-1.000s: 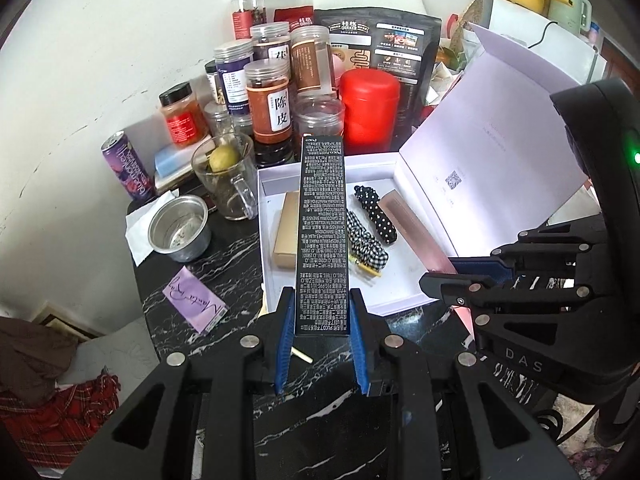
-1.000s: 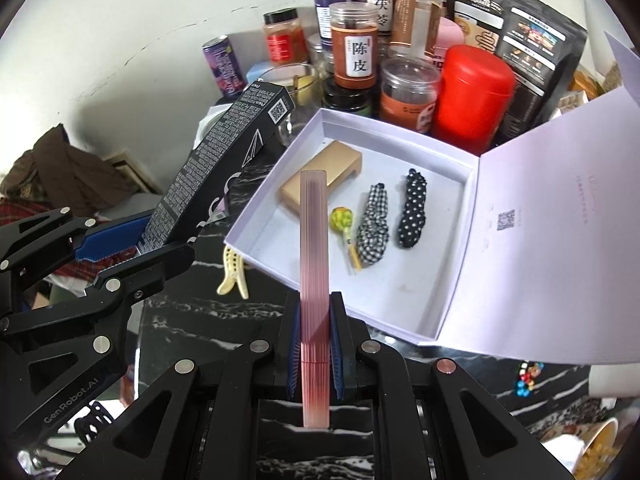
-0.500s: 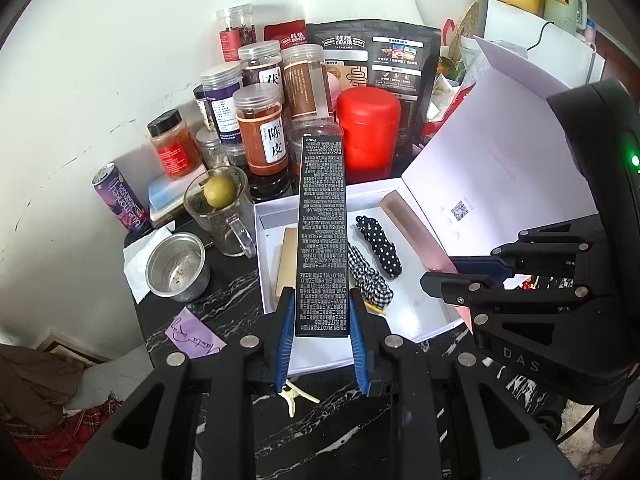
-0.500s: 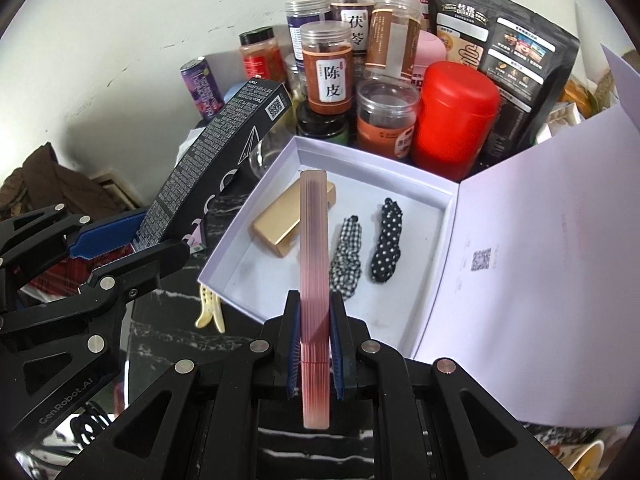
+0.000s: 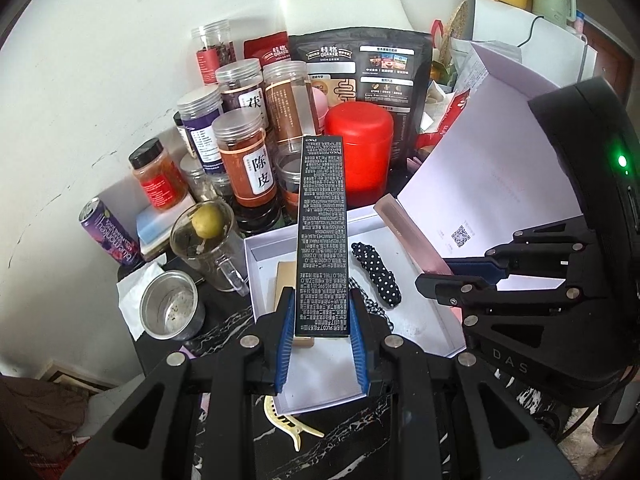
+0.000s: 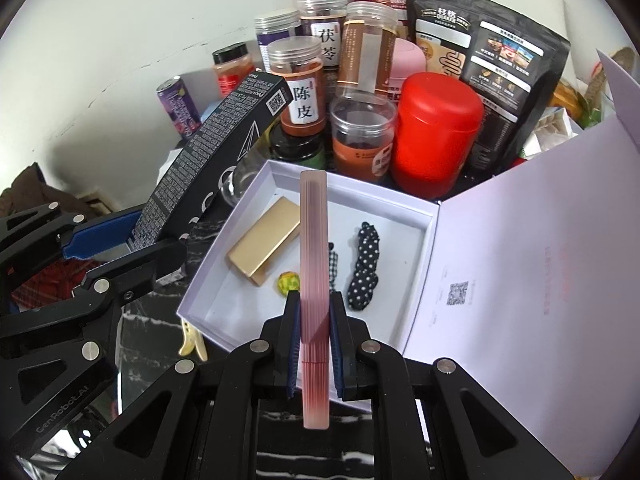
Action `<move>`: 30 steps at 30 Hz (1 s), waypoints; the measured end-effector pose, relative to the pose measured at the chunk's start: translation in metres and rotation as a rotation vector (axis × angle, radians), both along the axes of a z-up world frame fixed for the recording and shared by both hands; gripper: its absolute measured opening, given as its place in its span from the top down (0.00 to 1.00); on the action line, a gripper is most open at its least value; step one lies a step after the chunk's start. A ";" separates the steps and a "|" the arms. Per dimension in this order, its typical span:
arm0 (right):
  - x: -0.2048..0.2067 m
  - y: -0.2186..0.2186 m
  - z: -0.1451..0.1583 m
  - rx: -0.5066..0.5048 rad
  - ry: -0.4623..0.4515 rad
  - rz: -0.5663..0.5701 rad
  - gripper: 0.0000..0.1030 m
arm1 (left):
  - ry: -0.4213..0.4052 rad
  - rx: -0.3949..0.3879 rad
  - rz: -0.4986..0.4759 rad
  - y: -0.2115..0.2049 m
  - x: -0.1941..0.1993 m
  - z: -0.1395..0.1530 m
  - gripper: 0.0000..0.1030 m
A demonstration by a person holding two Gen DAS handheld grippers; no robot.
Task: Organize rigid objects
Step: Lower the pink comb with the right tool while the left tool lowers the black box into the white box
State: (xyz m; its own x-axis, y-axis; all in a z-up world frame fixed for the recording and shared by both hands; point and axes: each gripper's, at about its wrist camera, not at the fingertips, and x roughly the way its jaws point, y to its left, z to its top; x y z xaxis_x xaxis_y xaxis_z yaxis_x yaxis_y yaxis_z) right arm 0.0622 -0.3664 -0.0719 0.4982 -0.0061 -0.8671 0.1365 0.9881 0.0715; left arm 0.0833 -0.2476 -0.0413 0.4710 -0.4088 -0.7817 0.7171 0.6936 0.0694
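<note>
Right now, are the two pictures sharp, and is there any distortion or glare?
Left wrist view: sharp, the print on the black box is crisp; fisheye bends the edges, corners dark. Right wrist view: sharp too, a soft sheen on the red canister, no strong glare.

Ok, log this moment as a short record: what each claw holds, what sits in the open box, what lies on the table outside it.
left claw: shut on black carton
right claw: shut on pink comb
white box: open, lid raised
inside box: gold case, polka-dot hair tie, checked hair tie, small yellow-green ball
outside box, on black marble table: cream hair clip
</note>
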 end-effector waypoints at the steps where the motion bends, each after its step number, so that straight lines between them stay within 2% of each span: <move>1: 0.001 -0.002 0.000 0.000 0.001 -0.003 0.87 | 0.001 0.002 -0.005 -0.002 0.001 -0.001 0.76; 19: 0.024 -0.027 -0.021 -0.006 0.022 -0.079 0.87 | 0.073 0.013 -0.036 -0.025 0.027 -0.028 0.76; 30: 0.030 -0.028 -0.048 0.023 0.083 -0.058 0.87 | 0.147 0.041 -0.039 -0.032 0.034 -0.055 0.76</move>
State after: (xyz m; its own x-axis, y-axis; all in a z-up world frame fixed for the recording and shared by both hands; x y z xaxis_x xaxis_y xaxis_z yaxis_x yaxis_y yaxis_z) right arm 0.0919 -0.3942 -0.1202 0.4240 -0.0129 -0.9056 0.2002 0.9765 0.0798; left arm 0.1176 -0.2792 -0.0964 0.3348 -0.3909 -0.8574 0.7476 0.6641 -0.0109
